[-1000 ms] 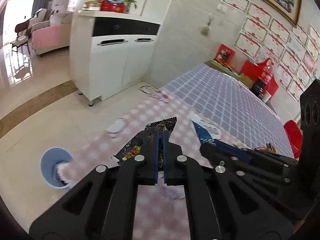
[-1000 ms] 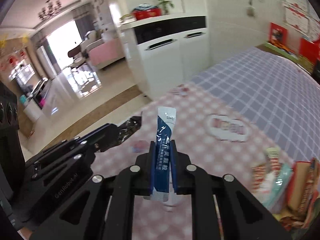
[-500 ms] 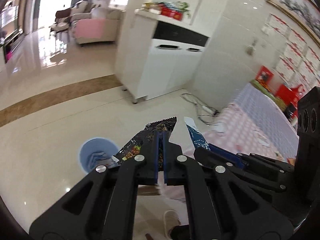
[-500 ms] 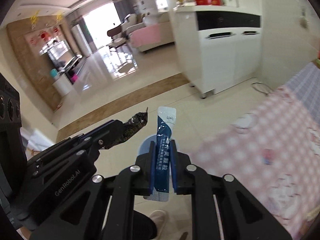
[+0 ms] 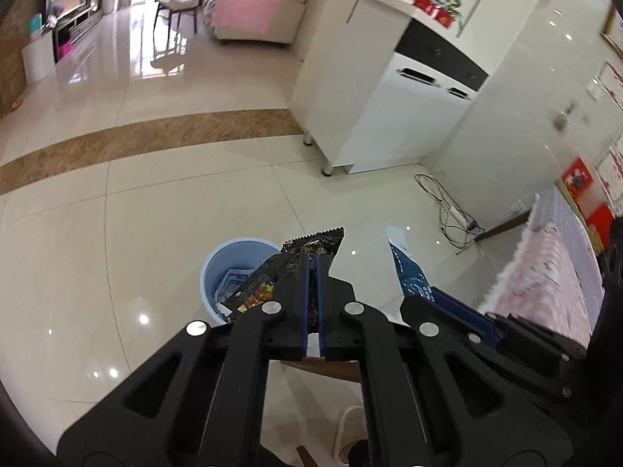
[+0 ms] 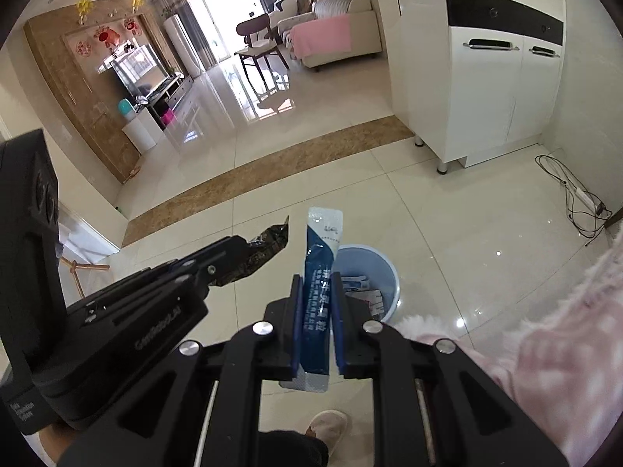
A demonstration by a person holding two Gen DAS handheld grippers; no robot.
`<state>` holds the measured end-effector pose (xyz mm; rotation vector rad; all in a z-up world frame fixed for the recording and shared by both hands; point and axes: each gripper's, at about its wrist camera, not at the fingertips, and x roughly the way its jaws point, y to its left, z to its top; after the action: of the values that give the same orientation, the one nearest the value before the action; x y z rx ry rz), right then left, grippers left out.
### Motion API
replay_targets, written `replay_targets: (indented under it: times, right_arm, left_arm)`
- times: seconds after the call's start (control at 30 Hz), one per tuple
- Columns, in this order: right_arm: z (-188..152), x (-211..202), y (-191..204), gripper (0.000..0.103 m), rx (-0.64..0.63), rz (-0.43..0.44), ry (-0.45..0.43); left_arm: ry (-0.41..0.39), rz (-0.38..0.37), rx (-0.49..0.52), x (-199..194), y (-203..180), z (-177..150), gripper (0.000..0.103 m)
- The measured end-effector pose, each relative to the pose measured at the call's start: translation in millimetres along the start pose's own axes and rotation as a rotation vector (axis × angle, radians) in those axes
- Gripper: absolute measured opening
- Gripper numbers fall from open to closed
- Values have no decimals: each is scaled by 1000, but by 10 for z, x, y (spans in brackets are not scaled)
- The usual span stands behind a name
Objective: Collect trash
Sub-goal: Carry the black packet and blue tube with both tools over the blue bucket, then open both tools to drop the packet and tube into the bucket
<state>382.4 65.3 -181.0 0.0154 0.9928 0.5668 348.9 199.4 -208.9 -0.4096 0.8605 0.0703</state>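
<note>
Two grippers are seen side by side, each clamped on a piece of trash. The left gripper (image 5: 311, 272) is closed tight on a dark snack wrapper (image 5: 300, 260), whose serrated top edge stands above the fingertips and whose printed side spills out to the left. From the right wrist view the same wrapper is seen edge-on, projecting past the black jaws of the left gripper (image 6: 237, 251). The right gripper (image 6: 316, 292) is closed on a blue and white sachet (image 6: 321, 260), held upright between the blue-lined pads with its white top well clear of the fingertips and its silver bottom seal showing below them. In the left wrist view the sachet's tip is seen just to the right of the wrapper.

Beneath and beyond both grippers a light blue bin (image 6: 383, 276) is stood on the glossy cream floor tiles; several packets are already lying in it. In the left wrist view the bin (image 5: 218, 268) is partly covered by the wrapper. A pink checked tablecloth (image 6: 545, 354) is seen at the right edge. A slippered foot (image 6: 327, 424) is visible at the bottom. Farther off, a white cabinet (image 6: 483, 89) on short legs is stood against the wall, with a power strip and cables (image 6: 580, 198) on the floor beside it.
</note>
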Motion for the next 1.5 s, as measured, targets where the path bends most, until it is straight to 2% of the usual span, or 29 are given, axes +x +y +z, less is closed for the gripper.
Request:
replay_targets:
  times: [0.17, 0.23, 0.27, 0.3, 0.33, 0.37, 0.43, 0.67, 0.93, 1.07, 1.13, 1.23, 1.3, 1.37, 1.5]
  right_arm:
    - [97, 184, -63, 14, 19, -27, -56]
    - [134, 229, -112, 14, 30, -34, -70]
    - [149, 255, -139, 14, 37, -36, -71]
    - [169, 289, -163, 14, 40, -39, -71]
    - [183, 324, -183, 14, 42, -40, -66]
    - [190, 357, -201, 14, 46, -39, -62]
    - [168, 387, -202, 14, 48, -38, -56]
    - [168, 552, -184, 14, 50, -24, -26]
    - [248, 588, -65, 14, 33, -15, -36]
    - [357, 594, 23, 14, 23, -5, -61]
    - [434, 588, 72, 17, 19, 17, -95]
    - [521, 596, 140, 28, 5, 0, -128]
    - [548, 573, 159, 28, 14, 11, -126]
    - [539, 513, 167, 33, 4, -5, -136]
    - [487, 370, 140, 33, 12, -21, -141]
  left_arm:
    - [-5, -4, -52, 248, 110, 174, 4]
    - [8, 10, -87, 357, 146, 247, 8]
    - [24, 17, -99, 398, 165, 259, 22]
    - [33, 27, -109, 427, 182, 260, 50]
    - [19, 44, -116, 426, 201, 252, 62]
    - [-12, 58, -111, 406, 216, 240, 65]
    - [-8, 77, -85, 415, 227, 223, 65]
    - [9, 83, -101, 381, 333, 159, 65]
    - [-20, 92, -125, 236, 463, 185, 65]
    - [-50, 124, -139, 128, 567, 232, 65]
    - [-67, 133, -154, 73, 617, 255, 65]
    - [-86, 150, -170, -4, 655, 280, 67]
    - [-90, 153, -158, -54, 647, 294, 67]
    - [-97, 155, -154, -103, 643, 305, 67]
    - [-111, 142, -149, -207, 567, 316, 67]
